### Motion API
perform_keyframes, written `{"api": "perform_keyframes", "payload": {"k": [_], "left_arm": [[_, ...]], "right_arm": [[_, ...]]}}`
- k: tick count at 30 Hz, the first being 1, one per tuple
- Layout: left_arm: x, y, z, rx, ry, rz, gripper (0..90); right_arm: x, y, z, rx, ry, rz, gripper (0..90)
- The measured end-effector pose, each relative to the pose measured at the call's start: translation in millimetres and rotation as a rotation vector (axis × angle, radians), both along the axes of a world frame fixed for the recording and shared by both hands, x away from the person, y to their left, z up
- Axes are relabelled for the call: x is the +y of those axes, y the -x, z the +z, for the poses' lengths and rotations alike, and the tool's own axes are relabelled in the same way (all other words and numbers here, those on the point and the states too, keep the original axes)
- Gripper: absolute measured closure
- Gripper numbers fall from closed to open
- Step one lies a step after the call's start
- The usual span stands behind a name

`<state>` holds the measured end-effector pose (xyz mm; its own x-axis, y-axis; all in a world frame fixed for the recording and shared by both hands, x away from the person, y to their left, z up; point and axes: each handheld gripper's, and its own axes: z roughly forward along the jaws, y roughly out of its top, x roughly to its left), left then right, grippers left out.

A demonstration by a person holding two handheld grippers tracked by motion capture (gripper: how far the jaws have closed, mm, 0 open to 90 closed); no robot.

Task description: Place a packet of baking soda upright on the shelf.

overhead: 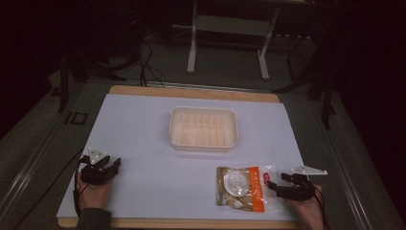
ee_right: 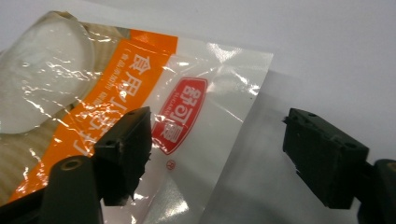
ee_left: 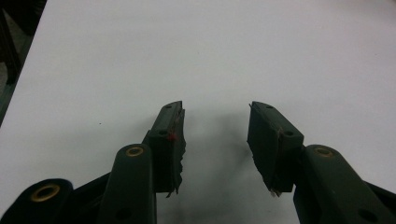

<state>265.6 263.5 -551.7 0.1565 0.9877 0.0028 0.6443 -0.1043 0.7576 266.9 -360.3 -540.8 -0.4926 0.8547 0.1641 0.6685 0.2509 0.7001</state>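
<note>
One shallow white plastic tray (overhead: 203, 127) sits at the table's centre, toward twelve o'clock; its ribbed floor is bare. One clear food bag (overhead: 243, 188) with an orange band and a red label lies flat at about five o'clock on the white sheet (overhead: 143, 124), holding a round white lump and some pale brown contents that are hard to make out.

There are two grippers. The left gripper (ee_left: 215, 135), at eight o'clock, rests over bare sheet with its jaws spread wide and nothing between them. The right gripper (ee_right: 217, 144), at four o'clock, has its jaws equally wide, one over the bag's clear sealed edge, the other over the sheet; neither grips it. The bag's printed characters are partly cut off.
</note>
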Motion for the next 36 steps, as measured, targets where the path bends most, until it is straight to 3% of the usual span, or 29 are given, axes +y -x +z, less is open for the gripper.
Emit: {"api": "perform_keyframes", "payload": {"k": [14, 26, 36], "left_arm": [[-0.3, -0.2, -0.1, 0.001, -0.003, 0.003, 54.9], [-0.4, -0.2, -0.1, 0.001, -0.004, 0.005, 54.6], [0.3, 0.1, 0.3, -0.003, 0.003, 0.009, 54.2]], "right_arm": [[1.0, 1.3, -2.3, 0.047, -0.089, 0.031, 24.4], [5.1, 1.9, -1.8, 0.062, -0.088, 0.053, 25.2], [5.6, 1.9, -2.1, 0.085, -0.152, 0.063, 41.3]]}}
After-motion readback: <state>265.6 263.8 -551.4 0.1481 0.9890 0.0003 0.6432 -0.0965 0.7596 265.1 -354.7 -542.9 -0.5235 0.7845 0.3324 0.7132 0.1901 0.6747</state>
